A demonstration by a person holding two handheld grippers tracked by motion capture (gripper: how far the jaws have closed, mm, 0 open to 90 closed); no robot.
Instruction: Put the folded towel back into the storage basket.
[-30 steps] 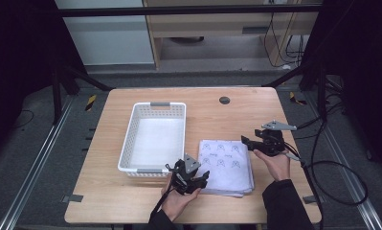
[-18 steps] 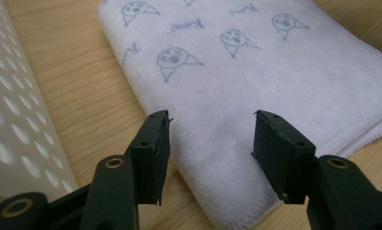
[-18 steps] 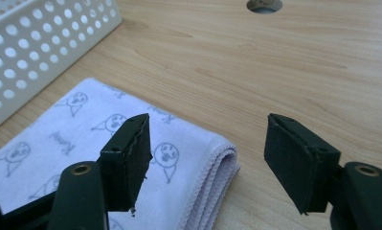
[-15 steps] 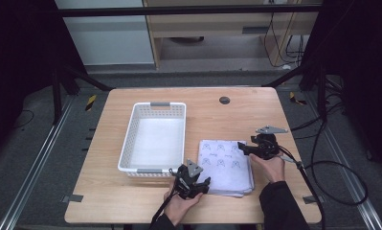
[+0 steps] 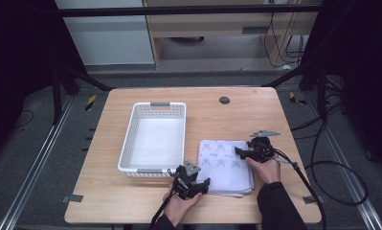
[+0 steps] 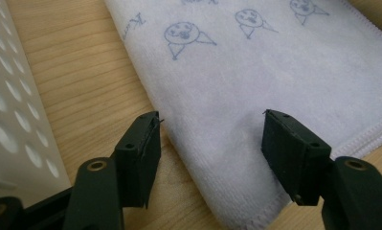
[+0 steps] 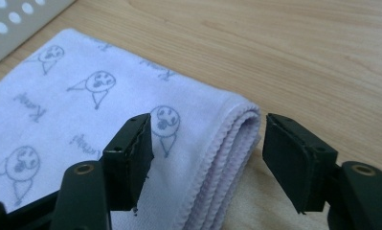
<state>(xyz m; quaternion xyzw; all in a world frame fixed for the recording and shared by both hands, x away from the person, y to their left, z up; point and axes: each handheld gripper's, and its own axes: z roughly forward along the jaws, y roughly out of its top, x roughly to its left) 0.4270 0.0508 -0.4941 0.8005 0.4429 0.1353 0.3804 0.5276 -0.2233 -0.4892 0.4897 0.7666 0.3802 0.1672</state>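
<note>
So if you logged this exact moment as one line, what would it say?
left gripper: open, straddling near corner of folded towel | right gripper: open, at towel's folded edge | basket: beside towel | towel: flat on table

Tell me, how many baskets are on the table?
1. The white basket sits on the left half of the table, just left of the folded towel; its holed wall also shows in the left gripper view.

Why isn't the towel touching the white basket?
Apart. In the high view, a strip of bare table runs between the folded towel and the white basket; the left gripper view shows wood between them too.
</note>
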